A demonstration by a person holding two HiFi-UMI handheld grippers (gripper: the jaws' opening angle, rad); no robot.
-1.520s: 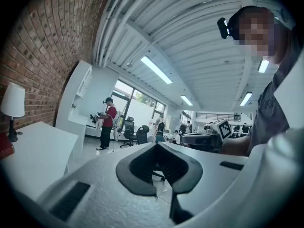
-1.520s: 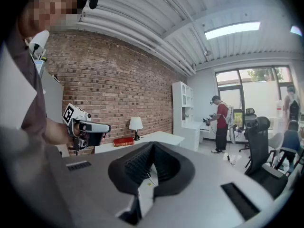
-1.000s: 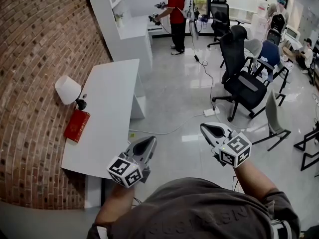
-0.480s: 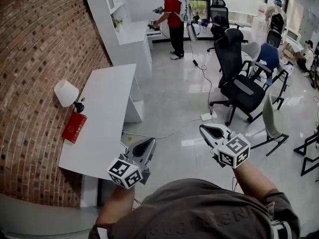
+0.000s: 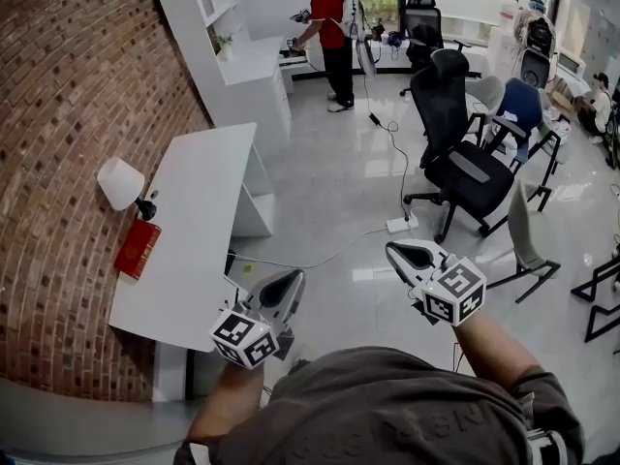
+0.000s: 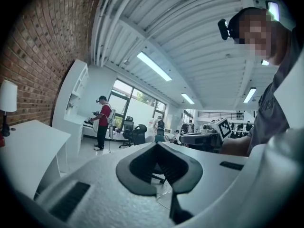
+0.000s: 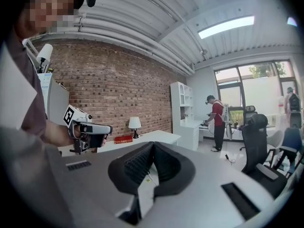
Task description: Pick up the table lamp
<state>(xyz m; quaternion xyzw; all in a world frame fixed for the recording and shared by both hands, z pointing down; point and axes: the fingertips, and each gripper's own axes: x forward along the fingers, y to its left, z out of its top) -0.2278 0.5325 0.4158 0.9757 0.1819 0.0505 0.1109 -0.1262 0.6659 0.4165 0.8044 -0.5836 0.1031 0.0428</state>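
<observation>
The table lamp (image 5: 121, 183) has a white shade on a small dark base. It stands at the wall side of a white table (image 5: 199, 231), by the brick wall; it also shows in the left gripper view (image 6: 7, 97) and the right gripper view (image 7: 135, 123). My left gripper (image 5: 289, 281) is shut and empty, held over the floor off the table's near right corner, far from the lamp. My right gripper (image 5: 402, 252) is also shut and empty, further right over the tiles. Seen along their own jaws, the left gripper (image 6: 157, 145) and the right gripper (image 7: 153, 144) both have pads that meet.
A red book (image 5: 138, 248) lies on the table just in front of the lamp. A white shelf unit (image 5: 232, 56) stands beyond the table. A cable and power strip (image 5: 400, 225) cross the floor. Office chairs (image 5: 455, 153) stand at right, and a person in a red shirt (image 5: 327, 22) at the back.
The whole scene has drifted slightly left in the head view as the wearer moves over the floor. Both grippers keep the same pose and stay shut.
</observation>
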